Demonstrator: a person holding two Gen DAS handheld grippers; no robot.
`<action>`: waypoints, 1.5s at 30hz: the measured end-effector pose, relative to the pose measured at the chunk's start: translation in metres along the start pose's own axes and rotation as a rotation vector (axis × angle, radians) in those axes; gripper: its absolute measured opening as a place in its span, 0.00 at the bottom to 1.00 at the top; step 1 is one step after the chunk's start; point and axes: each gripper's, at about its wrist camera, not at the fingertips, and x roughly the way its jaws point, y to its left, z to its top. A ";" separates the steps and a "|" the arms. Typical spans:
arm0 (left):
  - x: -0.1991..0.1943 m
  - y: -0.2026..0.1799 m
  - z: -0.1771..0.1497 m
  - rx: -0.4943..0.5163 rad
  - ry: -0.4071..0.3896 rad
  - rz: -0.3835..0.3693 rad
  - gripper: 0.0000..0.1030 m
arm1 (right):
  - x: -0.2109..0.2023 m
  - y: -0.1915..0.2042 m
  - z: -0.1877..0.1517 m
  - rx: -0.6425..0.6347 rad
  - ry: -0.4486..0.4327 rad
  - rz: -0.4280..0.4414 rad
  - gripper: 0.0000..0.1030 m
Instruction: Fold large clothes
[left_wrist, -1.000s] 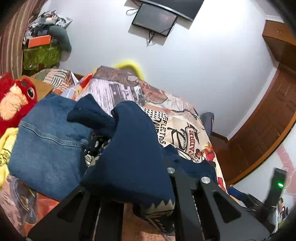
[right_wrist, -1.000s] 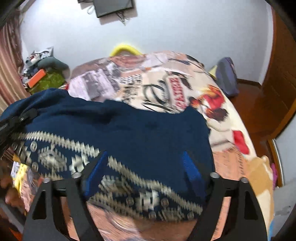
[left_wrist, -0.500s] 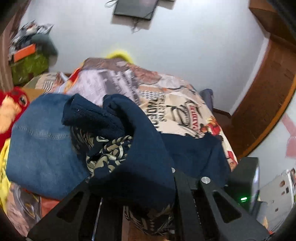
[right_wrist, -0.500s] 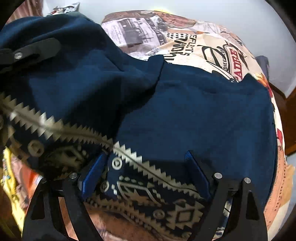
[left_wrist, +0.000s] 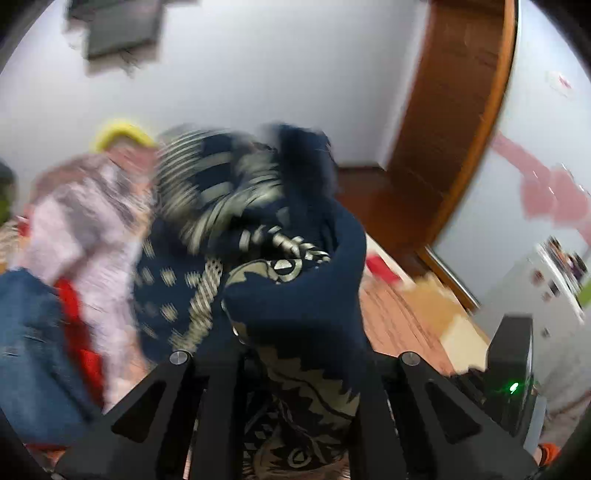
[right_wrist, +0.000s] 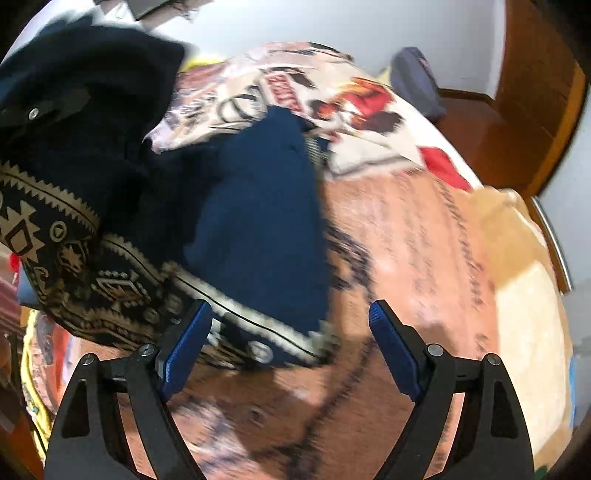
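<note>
Sweater (left_wrist: 295, 306) bunched in left tool (left_wrist: 291, 354), beside spread right tool (right_wrist: 290, 321).

Your left gripper (left_wrist: 291, 354) fingertips are buried under the navy patterned sweater (left_wrist: 295, 295). Bedspread (left_wrist: 85, 221) and jeans (left_wrist: 26, 350) at frame left are motion-smeared; sweater's lower edge (right_wrist: 258, 332) blurred too.

Both views are fisheye, each mounted on a gripper and looking forward along its 2 fingers. The left wrist view sits tight against the navy patterned garment (left_wrist: 295, 295) — bed (left_wrist: 399, 325) and white wall (left_wrist: 258, 74) beyond. The right wrist view tilts down over the same garment, bed and wall.
</note>
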 end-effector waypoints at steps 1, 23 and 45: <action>0.014 -0.004 -0.009 -0.005 0.056 -0.026 0.08 | -0.002 -0.007 -0.003 0.014 0.000 -0.002 0.82; -0.051 -0.005 -0.063 0.136 0.155 -0.058 0.53 | -0.085 -0.019 0.011 -0.011 -0.188 -0.011 0.82; -0.020 0.076 -0.097 0.010 0.138 0.097 0.68 | 0.016 0.018 0.006 -0.107 -0.013 0.013 0.82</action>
